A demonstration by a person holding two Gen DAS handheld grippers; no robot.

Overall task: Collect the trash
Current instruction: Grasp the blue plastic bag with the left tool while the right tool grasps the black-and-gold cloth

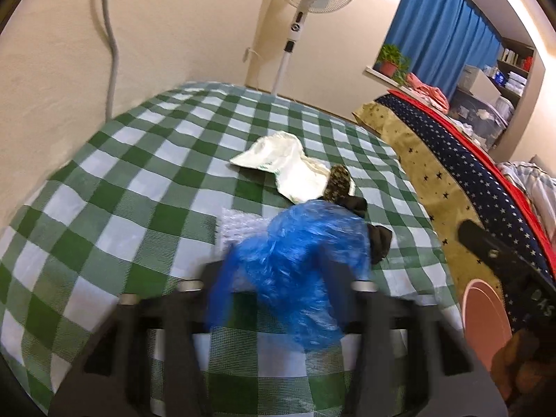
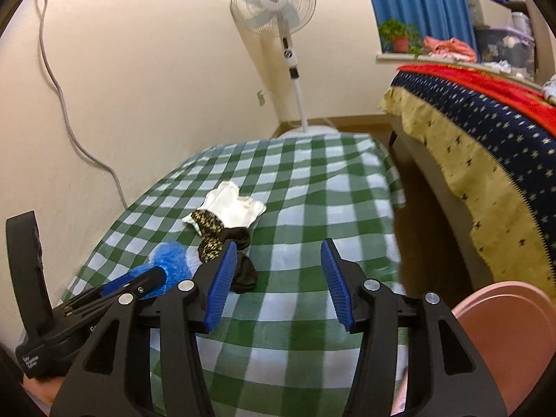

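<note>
— Trash first: where is it lying?

— On the green checked tablecloth (image 2: 312, 187). A crumpled blue plastic bag (image 1: 305, 260) sits between the fingers of the left gripper (image 1: 278, 299); its pads look pressed onto the plastic, though that view is blurred. Bubble wrap (image 1: 239, 229) lies just left of the bag, under its edge.

— And beyond those tongs?

— A white wrapper (image 1: 288, 170) lies further ahead, with a camouflage-patterned cloth (image 1: 338, 182) touching its near end and a black cloth (image 1: 378, 239) just right of the bag.

— The right gripper (image 2: 279, 278)?

— Its jaws stand apart over bare tablecloth with nothing between them. The black cloth lies just beyond its left finger (image 2: 220, 285). A pink bin (image 2: 500, 330) is to its lower right.
</note>
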